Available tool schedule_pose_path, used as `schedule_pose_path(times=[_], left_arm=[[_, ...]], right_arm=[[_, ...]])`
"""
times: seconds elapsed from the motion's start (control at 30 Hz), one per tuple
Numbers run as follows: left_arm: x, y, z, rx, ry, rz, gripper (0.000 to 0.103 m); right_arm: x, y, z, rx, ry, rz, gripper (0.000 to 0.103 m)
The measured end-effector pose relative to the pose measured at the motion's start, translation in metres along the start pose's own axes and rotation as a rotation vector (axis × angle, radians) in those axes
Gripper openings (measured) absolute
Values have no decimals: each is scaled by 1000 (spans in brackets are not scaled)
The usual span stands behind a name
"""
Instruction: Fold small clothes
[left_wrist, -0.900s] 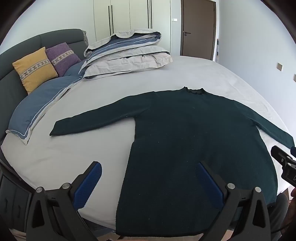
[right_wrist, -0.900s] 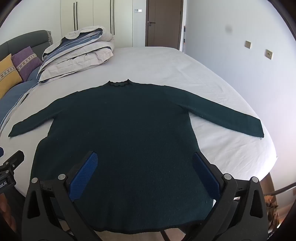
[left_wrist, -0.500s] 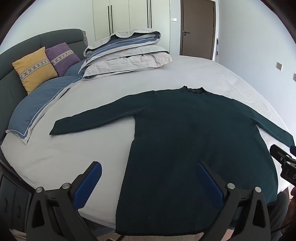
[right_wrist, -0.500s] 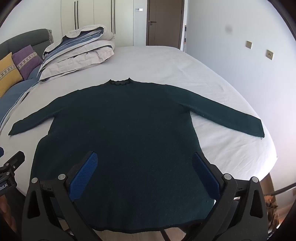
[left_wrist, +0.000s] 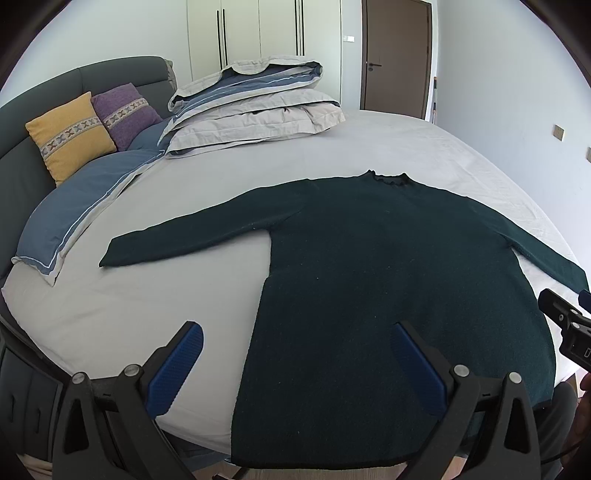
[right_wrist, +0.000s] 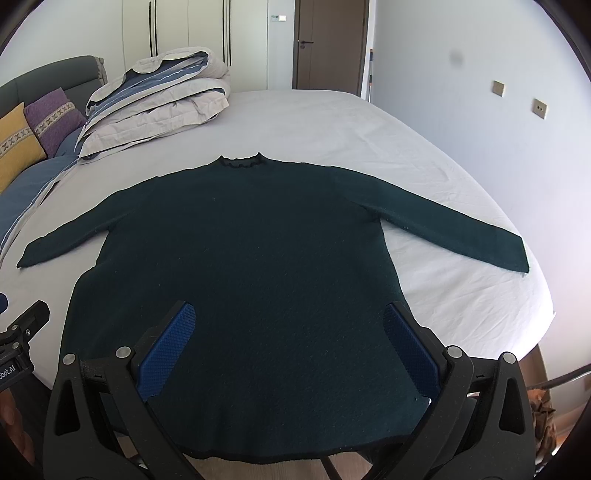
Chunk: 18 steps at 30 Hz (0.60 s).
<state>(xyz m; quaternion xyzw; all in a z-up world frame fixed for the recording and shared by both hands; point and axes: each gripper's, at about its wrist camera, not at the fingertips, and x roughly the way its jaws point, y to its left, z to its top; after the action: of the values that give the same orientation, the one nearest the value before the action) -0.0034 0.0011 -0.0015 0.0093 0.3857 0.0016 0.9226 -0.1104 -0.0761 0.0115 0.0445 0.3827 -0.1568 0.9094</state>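
Dark green knitted sweater (right_wrist: 243, 266) is lying flat mid-frame on the grey bed (right_wrist: 332, 125), sleeves spread; I am holding left tongs (left_wrist: 295, 363) and right tongs (right_wrist: 288, 349) released above its hem.

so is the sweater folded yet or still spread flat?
Spread flat. The sweater lies unfolded on the bed, both sleeves out to the sides, collar away from the grippers.
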Motion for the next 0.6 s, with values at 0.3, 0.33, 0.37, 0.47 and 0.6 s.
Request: schedule_pose_path(times=[0.3, 0.33, 0.37, 0.47, 0.6], left_arm=[[0, 0, 0, 1, 0, 1, 103], [0, 0, 0, 1, 0, 0, 103], [0, 0, 0, 1, 1, 0, 103], [0, 0, 0, 1, 1, 1, 103], [0, 0, 0, 1, 0, 1, 103]], right_arm=[[0, 0, 1, 0, 2, 1, 103], [2, 2, -2, 0, 2, 1, 103], [3, 3, -4, 0, 2, 1, 103], [3, 3, -3, 0, 3, 0, 103], [5, 3, -7, 0, 4, 1, 103]])
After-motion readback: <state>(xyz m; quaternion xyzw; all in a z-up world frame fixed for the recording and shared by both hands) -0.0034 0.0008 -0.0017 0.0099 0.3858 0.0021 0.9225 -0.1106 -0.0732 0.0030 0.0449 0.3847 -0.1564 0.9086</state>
